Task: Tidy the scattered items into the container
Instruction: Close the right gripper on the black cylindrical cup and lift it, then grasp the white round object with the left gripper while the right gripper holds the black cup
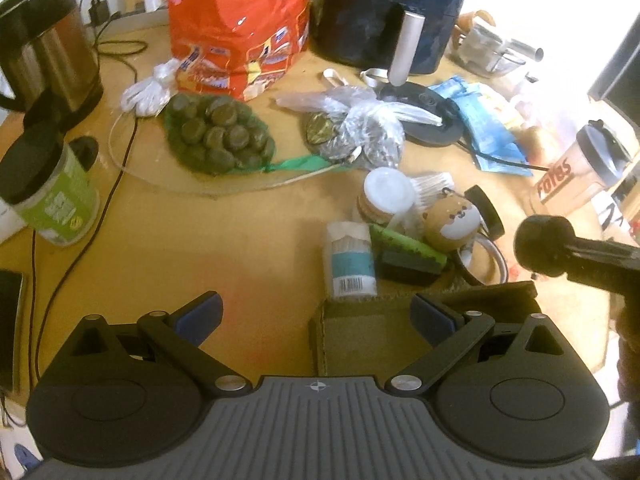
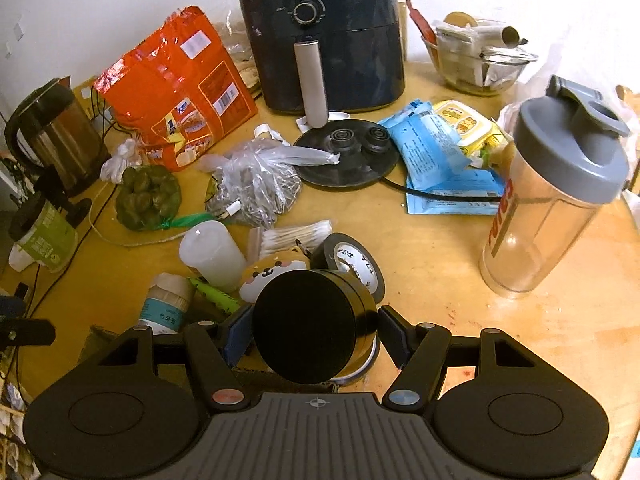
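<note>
Jaws of the right gripper [image 2: 316, 334] clamp a round black tin [image 2: 310, 326]; those of the left gripper [image 1: 316, 316] gape wide, holding nothing, above the cardboard box [image 1: 360, 340] at the tabletop's [image 1: 160, 248] near edge. Beyond it lie a toothpick jar [image 1: 350, 258], plush toy [image 1: 452, 226] and tape roll [image 2: 356, 262].

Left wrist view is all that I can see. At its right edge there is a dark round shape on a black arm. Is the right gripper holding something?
Observer: Yes. The right gripper is shut on a black round tin, whose flat end faces the camera.
Operator: Thank you. Is the shaker bottle empty? In my view it is too bright to tell.
Observer: The shaker bottle looks empty. Its wall is clear down to the base.
</note>
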A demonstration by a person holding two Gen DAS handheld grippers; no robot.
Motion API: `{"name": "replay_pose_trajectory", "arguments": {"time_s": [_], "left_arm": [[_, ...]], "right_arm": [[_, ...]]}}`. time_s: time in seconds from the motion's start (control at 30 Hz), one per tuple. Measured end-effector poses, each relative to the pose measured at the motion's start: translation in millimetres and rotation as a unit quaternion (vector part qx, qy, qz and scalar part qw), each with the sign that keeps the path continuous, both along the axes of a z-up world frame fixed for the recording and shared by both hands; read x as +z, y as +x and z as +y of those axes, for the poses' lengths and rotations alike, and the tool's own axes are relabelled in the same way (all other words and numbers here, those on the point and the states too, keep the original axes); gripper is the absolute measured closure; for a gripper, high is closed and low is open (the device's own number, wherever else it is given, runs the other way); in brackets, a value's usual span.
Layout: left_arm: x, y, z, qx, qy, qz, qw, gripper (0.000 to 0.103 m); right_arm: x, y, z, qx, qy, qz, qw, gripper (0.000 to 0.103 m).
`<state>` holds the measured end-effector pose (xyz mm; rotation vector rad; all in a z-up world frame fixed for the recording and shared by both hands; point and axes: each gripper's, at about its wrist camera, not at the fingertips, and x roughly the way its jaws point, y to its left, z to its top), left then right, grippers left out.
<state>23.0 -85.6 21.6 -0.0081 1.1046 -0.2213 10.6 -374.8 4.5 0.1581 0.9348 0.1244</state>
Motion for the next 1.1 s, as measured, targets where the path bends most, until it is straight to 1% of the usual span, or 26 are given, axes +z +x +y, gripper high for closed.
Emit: {"name": "replay_pose_trajectory", "arguments": {"time_s": [0.3, 0.47, 0.57, 0.67, 0.97, 1.0, 1.03, 1.1], "left_arm": [[-0.2, 22.1, -17.6, -0.058, -0.006, -0.018, 0.9982, 0.001], [-5.1, 33.5, -31.5, -0.093, -0.009, -0.021, 0.9954, 0.002], [-9.5, 39.8, -40.9, -0.113, 0.0, -0.029, 0.9931, 0.002], [-13.4, 46.9, -48.9, -0.132, -0.001, -0.031, 0.9907, 0.002], [-26.5, 70.8, -64.4, -0.168, -0.002, -0.034, 0.9852, 0.002], [-27.7, 72.8, -66.0, -0.173, -0.001, -0.036, 0.9843, 0.004], [-28.9, 74.6, -67.7, -0.178, 0.0, -0.039, 0.9833, 0.012], [-33.5, 80.0, -71.5, -0.188, 0.004, -0.034, 0.9816, 0.014]], "right_arm": [[1.1, -20.5, -4.2, -0.018, 0.005, 0.0, 1.0, 0.034], [3.8, -32.8, -6.0, -0.029, 0.007, -0.001, 1.0, 0.034], [6.0, -39.9, -6.3, -0.033, 0.008, -0.003, 0.999, 0.034], [7.6, -46.1, -6.5, -0.037, 0.009, -0.006, 0.999, 0.034], [12.8, -61.0, -10.2, -0.064, 0.018, -0.008, 0.998, 0.034], [13.3, -62.8, -9.9, -0.066, 0.018, -0.008, 0.998, 0.034], [13.6, -64.5, -9.5, -0.069, 0.018, -0.008, 0.997, 0.034], [14.3, -68.5, -8.4, -0.076, 0.017, -0.008, 0.997, 0.034]]}}
